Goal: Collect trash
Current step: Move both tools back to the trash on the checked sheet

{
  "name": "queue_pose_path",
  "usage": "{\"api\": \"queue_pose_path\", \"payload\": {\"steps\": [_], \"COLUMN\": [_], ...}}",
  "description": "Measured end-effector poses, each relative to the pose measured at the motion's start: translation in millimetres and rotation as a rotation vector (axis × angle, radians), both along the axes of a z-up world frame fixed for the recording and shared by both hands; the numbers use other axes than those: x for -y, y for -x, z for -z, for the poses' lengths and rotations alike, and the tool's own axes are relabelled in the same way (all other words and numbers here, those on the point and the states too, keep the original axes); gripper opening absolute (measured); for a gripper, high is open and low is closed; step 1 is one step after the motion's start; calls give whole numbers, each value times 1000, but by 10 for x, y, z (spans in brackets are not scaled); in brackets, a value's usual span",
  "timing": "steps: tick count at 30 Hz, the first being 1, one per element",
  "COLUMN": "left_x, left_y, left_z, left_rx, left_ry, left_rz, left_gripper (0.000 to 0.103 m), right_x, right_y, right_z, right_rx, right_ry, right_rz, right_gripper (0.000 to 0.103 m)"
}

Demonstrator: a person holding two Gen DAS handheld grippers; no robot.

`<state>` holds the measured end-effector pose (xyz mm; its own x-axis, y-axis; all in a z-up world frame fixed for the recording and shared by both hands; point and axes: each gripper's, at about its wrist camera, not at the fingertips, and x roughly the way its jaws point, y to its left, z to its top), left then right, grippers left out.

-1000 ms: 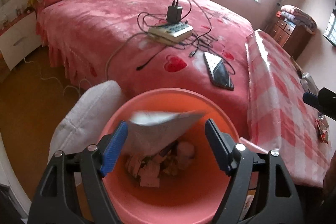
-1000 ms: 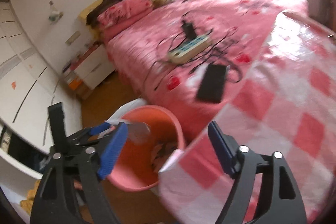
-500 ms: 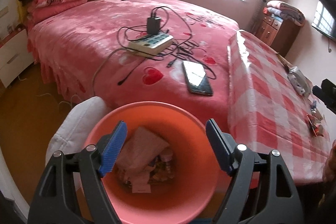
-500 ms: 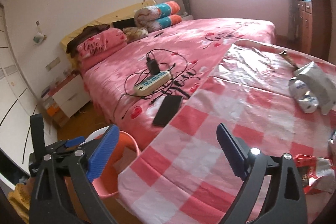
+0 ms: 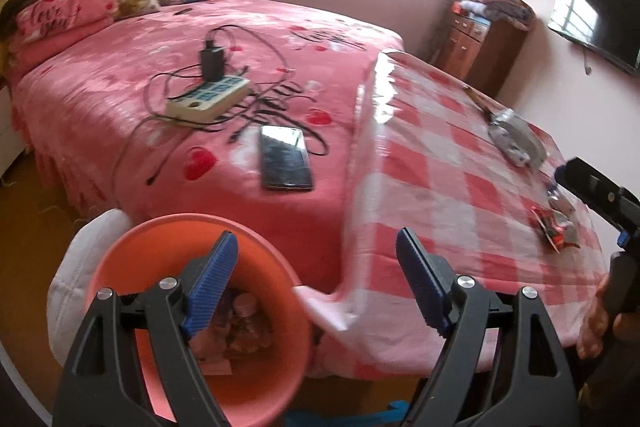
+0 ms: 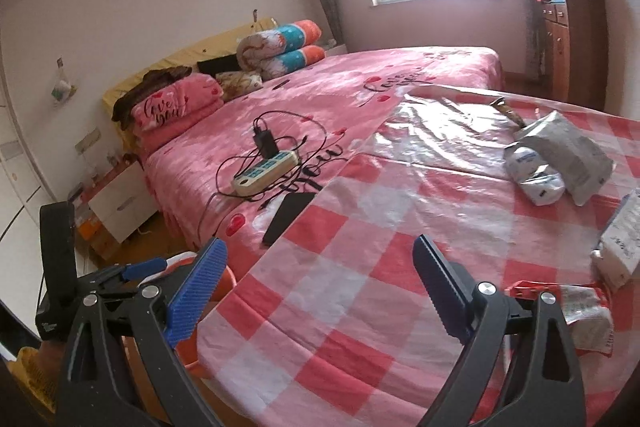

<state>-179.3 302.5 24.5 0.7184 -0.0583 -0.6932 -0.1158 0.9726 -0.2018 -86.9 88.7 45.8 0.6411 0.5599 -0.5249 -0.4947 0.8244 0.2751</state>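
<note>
Paper (formerly mid-air) in bin (image 5: 120, 267)

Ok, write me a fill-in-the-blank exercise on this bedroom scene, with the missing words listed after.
1. The phone lies screen-up on the ___.
2. The checked cloth covers the ___, where the red wrapper lies.
3. A black charger is plugged into the ___.
4. Both the left tongs and the right tongs hold ___.

Missing words: bed; table; power strip; nothing
</note>
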Motion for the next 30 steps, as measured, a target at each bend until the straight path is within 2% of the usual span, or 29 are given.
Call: {"api": "queue_pose_path", "payload": {"steps": [17, 30], "left_x": [941, 1893], "left_y": [-298, -941], "left_z": [-255, -514], "left_rx": [-6, 27], "left_ry": [-37, -92], "left_rz": [178, 334], "left_gripper": [82, 82], "right_x": [819, 1682], "right_y": [-73, -307], "right_z": [-12, -18], "right_rx": [25, -11], "right_ry": [-73, -98], "right_rz": [142, 312], "right_gripper": [94, 94]}}
